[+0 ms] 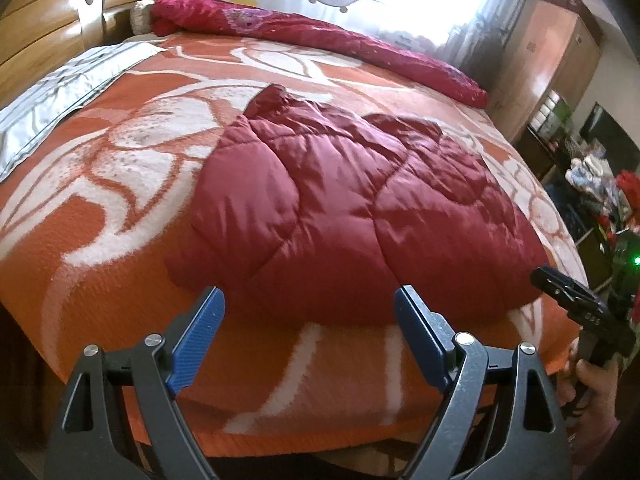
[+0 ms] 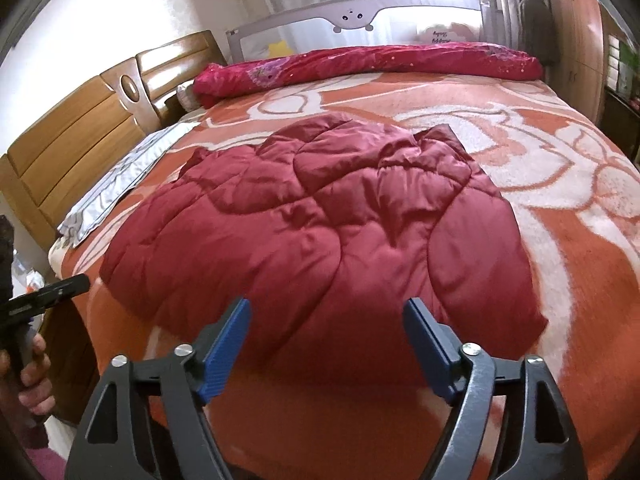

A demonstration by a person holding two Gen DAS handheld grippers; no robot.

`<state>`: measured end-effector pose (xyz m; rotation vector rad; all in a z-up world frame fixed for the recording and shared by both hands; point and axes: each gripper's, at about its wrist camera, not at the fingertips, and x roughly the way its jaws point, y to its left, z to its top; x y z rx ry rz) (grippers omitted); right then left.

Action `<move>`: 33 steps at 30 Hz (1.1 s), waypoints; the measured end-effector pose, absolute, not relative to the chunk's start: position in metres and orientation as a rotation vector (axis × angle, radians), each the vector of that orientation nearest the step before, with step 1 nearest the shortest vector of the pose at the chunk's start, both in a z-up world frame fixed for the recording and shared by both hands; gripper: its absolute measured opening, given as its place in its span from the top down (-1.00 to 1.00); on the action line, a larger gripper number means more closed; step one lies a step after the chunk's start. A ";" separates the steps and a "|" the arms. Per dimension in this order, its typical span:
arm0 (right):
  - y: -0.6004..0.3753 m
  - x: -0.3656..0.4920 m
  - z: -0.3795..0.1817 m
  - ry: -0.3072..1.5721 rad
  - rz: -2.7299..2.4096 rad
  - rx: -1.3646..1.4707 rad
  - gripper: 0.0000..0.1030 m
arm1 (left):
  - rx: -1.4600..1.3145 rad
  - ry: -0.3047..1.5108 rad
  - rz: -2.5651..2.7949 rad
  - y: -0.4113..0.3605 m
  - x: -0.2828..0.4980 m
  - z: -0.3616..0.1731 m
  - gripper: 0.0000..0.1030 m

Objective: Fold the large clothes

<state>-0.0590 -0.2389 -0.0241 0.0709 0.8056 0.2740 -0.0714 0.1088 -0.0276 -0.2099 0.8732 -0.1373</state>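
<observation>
While both grippers hang above the near edge of the bed (image 2: 580, 240), a dark red quilted jacket (image 2: 320, 220) lies flat on the orange and white blanket (image 1: 120, 200), near that edge and roughly midway along it. Fingers of the left gripper (image 1: 310, 312) stand wide apart with nothing between them, and the right gripper (image 2: 326, 320) is spread the same way, clear of the fabric. A rolled crimson quilt (image 2: 360, 62) lies along the far edge, and a grey cloth (image 1: 60, 92) rests by the wooden headboard (image 2: 80, 128).
</observation>
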 end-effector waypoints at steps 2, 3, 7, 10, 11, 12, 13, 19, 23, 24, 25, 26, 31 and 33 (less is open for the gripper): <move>-0.239 -0.067 -0.024 0.814 0.281 0.070 -0.69 | -0.165 0.893 -0.127 0.099 -0.074 -0.030 -0.70; -0.239 -0.072 -0.025 0.821 0.284 0.067 -0.70 | -0.144 0.900 -0.124 0.096 -0.076 -0.031 -0.71; -0.238 -0.090 -0.029 0.852 0.293 0.052 -0.78 | -0.021 0.937 -0.082 0.075 -0.081 -0.035 -0.71; -0.237 -0.101 -0.032 0.875 0.291 0.031 -0.81 | 0.042 0.934 -0.073 0.063 -0.085 -0.034 -0.71; -0.237 -0.104 -0.033 0.879 0.291 0.027 -0.84 | 0.058 0.930 -0.073 0.060 -0.087 -0.033 -0.71; -0.236 -0.106 -0.033 0.886 0.293 0.020 -0.86 | 0.068 0.926 -0.074 0.058 -0.088 -0.032 -0.71; -0.236 -0.109 -0.033 0.892 0.295 0.013 -0.88 | 0.083 0.921 -0.073 0.056 -0.089 -0.030 -0.72; -0.229 -0.121 -0.023 0.900 0.314 -0.056 -0.92 | 0.167 0.887 -0.064 0.044 -0.097 -0.014 -0.74; -0.224 -0.129 -0.004 0.869 0.341 -0.091 -1.00 | 0.230 0.842 -0.040 0.038 -0.101 0.003 -0.82; -0.223 -0.130 0.000 0.860 0.349 -0.097 -1.00 | 0.238 0.834 -0.037 0.037 -0.101 0.004 -0.85; -0.221 -0.130 0.002 0.856 0.355 -0.103 -1.00 | 0.248 0.826 -0.033 0.036 -0.100 0.005 -0.86; -0.220 -0.130 0.003 0.854 0.358 -0.106 -1.00 | 0.254 0.824 -0.030 0.036 -0.099 0.004 -0.87; -0.214 -0.116 -0.011 0.887 0.357 -0.088 -1.00 | 0.270 0.866 -0.011 0.032 -0.084 -0.013 -0.87; -0.212 -0.110 -0.017 0.900 0.354 -0.082 -1.00 | 0.274 0.887 -0.004 0.031 -0.079 -0.020 -0.87</move>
